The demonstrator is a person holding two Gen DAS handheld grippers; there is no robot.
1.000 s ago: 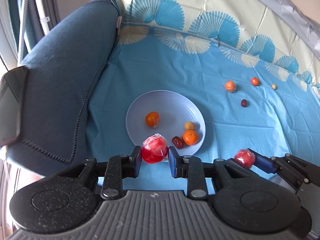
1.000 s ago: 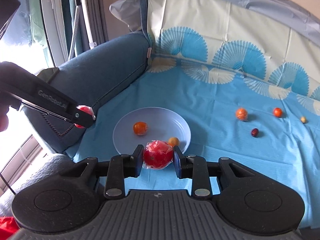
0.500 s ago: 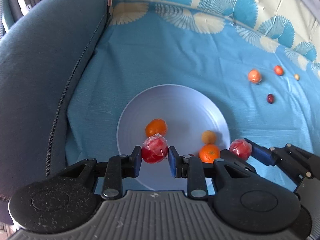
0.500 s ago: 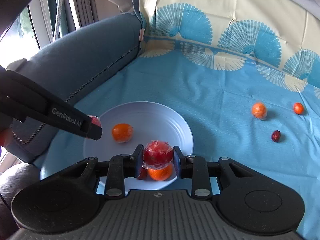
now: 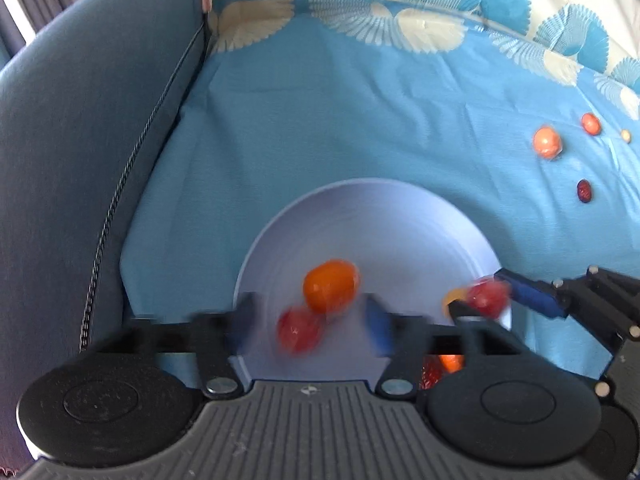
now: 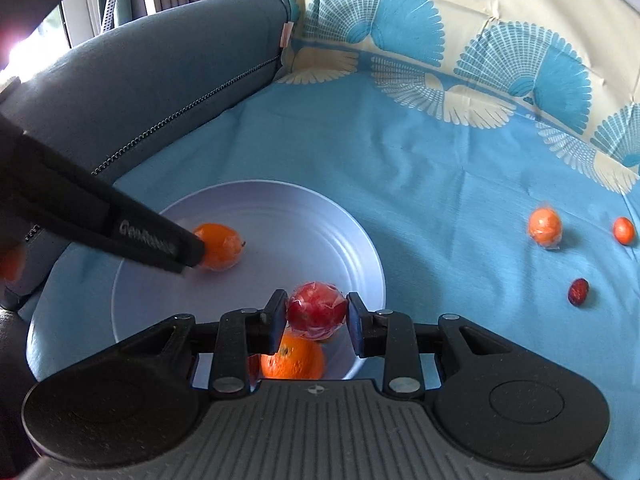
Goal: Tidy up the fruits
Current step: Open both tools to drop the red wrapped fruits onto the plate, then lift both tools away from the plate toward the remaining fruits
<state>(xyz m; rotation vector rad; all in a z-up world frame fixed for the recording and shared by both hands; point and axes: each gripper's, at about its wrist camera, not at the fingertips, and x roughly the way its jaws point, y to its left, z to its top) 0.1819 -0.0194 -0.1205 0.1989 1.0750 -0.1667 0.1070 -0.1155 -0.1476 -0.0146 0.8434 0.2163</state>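
Observation:
A pale plate [image 5: 360, 220] lies on the blue cloth, with an orange [image 5: 330, 292] on it. Low over the plate, my left gripper [image 5: 308, 328] is blurred and its jaws are opening wide. A red film-wrapped fruit [image 5: 298, 332] sits loose between them, touching neither pad. My right gripper [image 6: 316, 322] hangs over the plate's [image 6: 280, 220] near edge. Its jaws are starting to open, but the pads still touch a second red wrapped fruit [image 6: 318, 312]. That fruit sits just above another orange [image 6: 294, 360]. The left gripper's finger [image 6: 152, 240] reaches to the first orange [image 6: 220, 248].
Loose on the cloth at the right lie a wrapped orange [image 6: 544, 226], a small orange-red fruit [image 6: 623, 230] and a dark red date [image 6: 578, 291]. The grey-blue sofa arm [image 6: 140, 80] rises left of the plate. The patterned backrest stands behind.
Both grippers have come down and forward over the plate. The left jaws have sprung apart and let go of their red fruit. The right jaws have widened slightly.

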